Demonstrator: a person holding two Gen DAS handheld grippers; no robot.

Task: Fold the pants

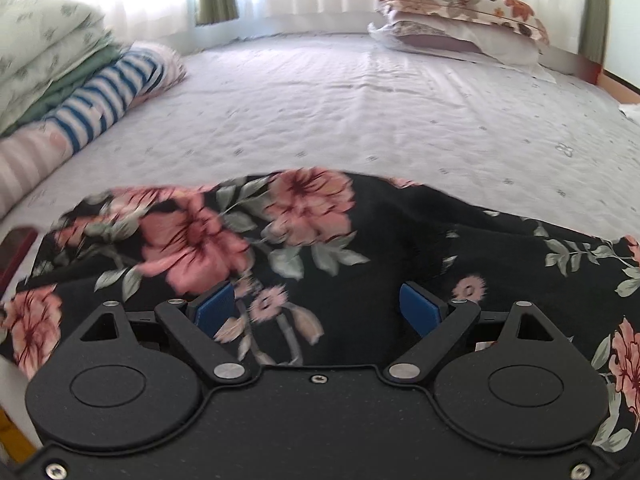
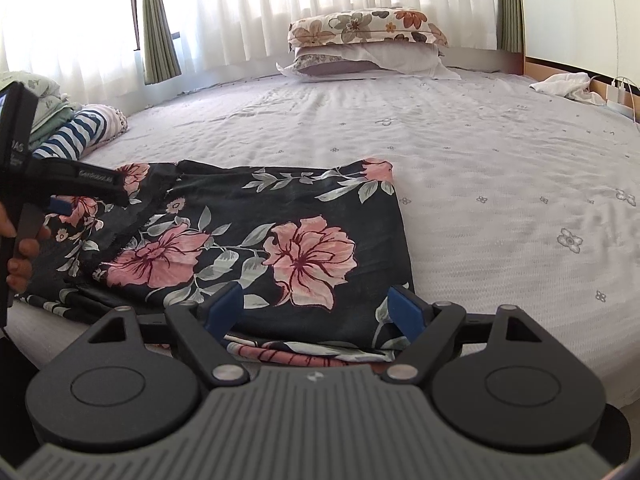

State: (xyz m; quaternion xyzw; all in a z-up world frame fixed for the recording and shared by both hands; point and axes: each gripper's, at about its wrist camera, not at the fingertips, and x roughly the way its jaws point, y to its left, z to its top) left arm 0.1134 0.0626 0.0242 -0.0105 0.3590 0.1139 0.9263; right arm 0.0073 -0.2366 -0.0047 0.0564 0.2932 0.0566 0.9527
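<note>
The black pants with pink flowers [image 2: 248, 240] lie folded into a rough rectangle on the bed's near edge. They also fill the lower left wrist view [image 1: 304, 240]. My right gripper [image 2: 318, 306] is open, its blue pads either side of the fold's near right corner, just above the cloth. My left gripper [image 1: 320, 308] is open over the pants' left part, with nothing between its pads. It shows in the right wrist view [image 2: 72, 196] at the left, low over the cloth's left end.
The bed's pale quilted sheet [image 2: 480, 184] stretches far and right. Stacked folded bedding and a blue-striped garment [image 2: 80, 136] lie at the left. Two pillows [image 2: 368, 44] sit at the far side by the curtains. A white cloth [image 2: 564, 86] lies at the far right.
</note>
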